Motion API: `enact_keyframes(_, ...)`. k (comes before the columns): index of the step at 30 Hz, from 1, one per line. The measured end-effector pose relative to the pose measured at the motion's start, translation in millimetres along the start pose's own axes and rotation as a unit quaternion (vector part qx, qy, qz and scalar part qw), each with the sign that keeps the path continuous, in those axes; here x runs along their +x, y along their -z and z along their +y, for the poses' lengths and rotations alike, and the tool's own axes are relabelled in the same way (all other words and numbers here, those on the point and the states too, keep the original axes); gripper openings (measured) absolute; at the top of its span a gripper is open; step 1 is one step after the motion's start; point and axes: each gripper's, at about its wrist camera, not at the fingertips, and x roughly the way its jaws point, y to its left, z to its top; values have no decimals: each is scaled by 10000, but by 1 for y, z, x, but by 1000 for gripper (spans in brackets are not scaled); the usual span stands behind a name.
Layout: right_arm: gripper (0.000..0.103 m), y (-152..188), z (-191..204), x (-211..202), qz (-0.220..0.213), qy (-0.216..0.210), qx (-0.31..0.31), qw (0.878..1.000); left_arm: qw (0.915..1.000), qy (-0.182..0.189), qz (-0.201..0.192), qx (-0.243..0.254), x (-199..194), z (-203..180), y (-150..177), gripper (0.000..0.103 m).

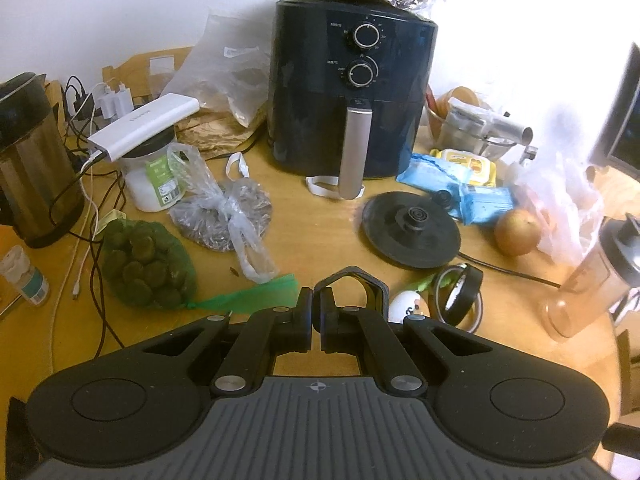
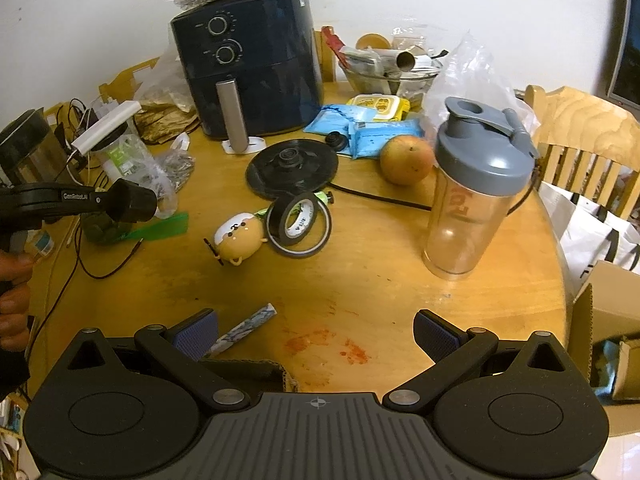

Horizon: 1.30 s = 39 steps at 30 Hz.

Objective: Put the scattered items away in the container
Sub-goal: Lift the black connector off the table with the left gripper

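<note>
My left tool has its jaws pressed together on a small black hexagonal ring, lifted clear of the counter. My right tool stands wide open with nothing between its blue pads, low over the counter's near edge. A marbled stick lies just beside its left pad. A cardboard box sits off the counter's right edge, its flaps open. Near the middle of the counter lie a small hamster toy and, touching it, two rolls of black tape. A clear shaker bottle with a grey lid stands upright toward the right edge, an orange just behind it. A dark air fryer stands at the far edge.
</note>
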Motion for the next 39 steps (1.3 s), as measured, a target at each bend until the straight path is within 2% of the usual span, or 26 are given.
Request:
enact_keyframes(21,103,-7,12,15,189,-450,-588,9971,9994,86,3,-349,-41,12,20,4)
enact_keyframes(22,103,-7,13,15,518,-1290,-1623,9769,9993,81,3,-370,-43,13,21,4)
enact_keyframes(39,103,-13,36,38,637,-1644,-2250,9583,9977,-81,13,-670,-63,21,33,4)
